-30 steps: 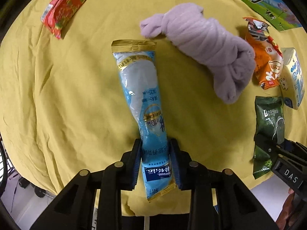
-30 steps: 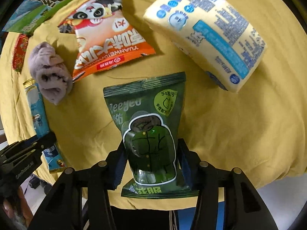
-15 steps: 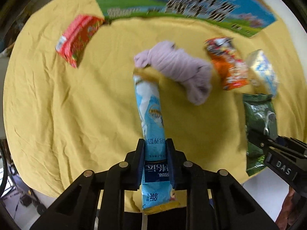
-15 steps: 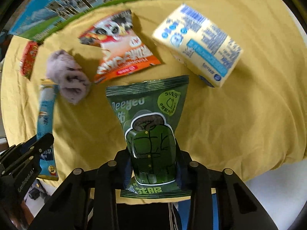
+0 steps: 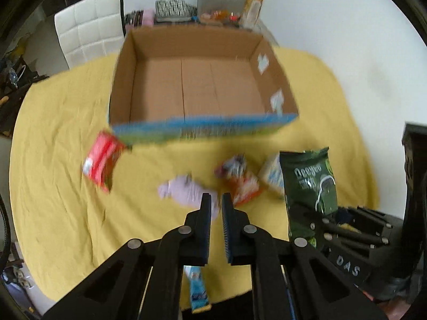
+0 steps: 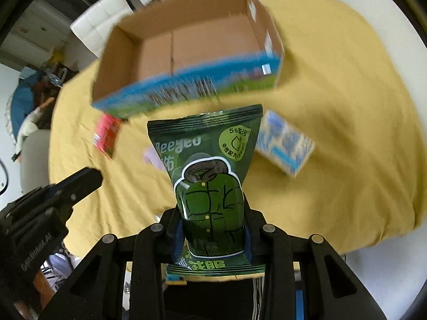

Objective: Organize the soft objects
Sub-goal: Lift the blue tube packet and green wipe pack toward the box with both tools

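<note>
the left gripper (image 5: pixel 216 200) has its jaws narrow; a blue tube packet (image 5: pixel 198 292) dangles beneath them, and i cannot tell whether it is pinched. on the yellow cloth (image 5: pixel 58 192) lie one red pouch (image 5: pixel 102 156), one lilac cloth roll (image 5: pixel 184 190), one orange snack bag (image 5: pixel 240 182) and one pale carton (image 6: pixel 285 145). the right gripper (image 6: pixel 213 229) clamps one green packet (image 6: pixel 208 170), raised, probably bound for the single empty cardboard box (image 5: pixel 197 40).

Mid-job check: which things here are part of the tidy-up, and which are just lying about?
Job: green pouch in right gripper, blue sachet, purple cloth, orange snack bag, red packet, white-blue pack, cardboard box.
Lying about: white chair, clutter behind the box.
</note>
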`<action>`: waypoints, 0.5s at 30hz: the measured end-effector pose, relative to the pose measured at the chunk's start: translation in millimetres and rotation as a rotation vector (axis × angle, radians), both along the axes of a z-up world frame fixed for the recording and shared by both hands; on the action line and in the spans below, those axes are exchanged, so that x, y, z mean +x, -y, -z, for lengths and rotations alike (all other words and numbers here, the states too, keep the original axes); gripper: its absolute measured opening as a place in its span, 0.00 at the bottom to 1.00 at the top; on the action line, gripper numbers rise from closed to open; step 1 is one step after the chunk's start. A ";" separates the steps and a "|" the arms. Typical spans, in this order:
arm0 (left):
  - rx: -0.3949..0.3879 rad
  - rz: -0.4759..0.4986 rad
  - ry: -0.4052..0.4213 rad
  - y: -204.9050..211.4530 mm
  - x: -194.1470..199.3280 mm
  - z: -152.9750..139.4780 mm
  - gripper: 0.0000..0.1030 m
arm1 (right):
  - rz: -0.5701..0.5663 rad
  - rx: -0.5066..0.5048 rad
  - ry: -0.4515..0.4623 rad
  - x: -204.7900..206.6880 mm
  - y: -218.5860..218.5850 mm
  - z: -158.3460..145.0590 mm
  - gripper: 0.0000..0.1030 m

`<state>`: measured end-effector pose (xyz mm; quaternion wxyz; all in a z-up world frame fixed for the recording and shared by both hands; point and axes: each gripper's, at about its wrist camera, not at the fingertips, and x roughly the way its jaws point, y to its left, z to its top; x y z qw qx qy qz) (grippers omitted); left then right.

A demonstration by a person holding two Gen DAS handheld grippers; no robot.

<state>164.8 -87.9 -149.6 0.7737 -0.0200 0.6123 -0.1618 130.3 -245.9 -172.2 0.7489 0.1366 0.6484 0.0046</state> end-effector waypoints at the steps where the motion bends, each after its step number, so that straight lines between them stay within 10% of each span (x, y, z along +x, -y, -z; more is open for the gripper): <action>1: 0.007 -0.004 0.005 -1.4 11.4 4.8 0.06 | -0.005 -0.005 0.013 6.6 3.2 -7.0 0.35; 5: 0.040 -0.044 -0.029 -5.6 34.1 15.8 0.08 | -0.016 -0.057 0.034 29.5 16.4 -14.5 0.35; 15: 0.093 -0.078 -0.446 -38.8 -56.0 168.1 0.19 | -0.028 -0.044 -0.157 -13.9 13.2 92.6 0.35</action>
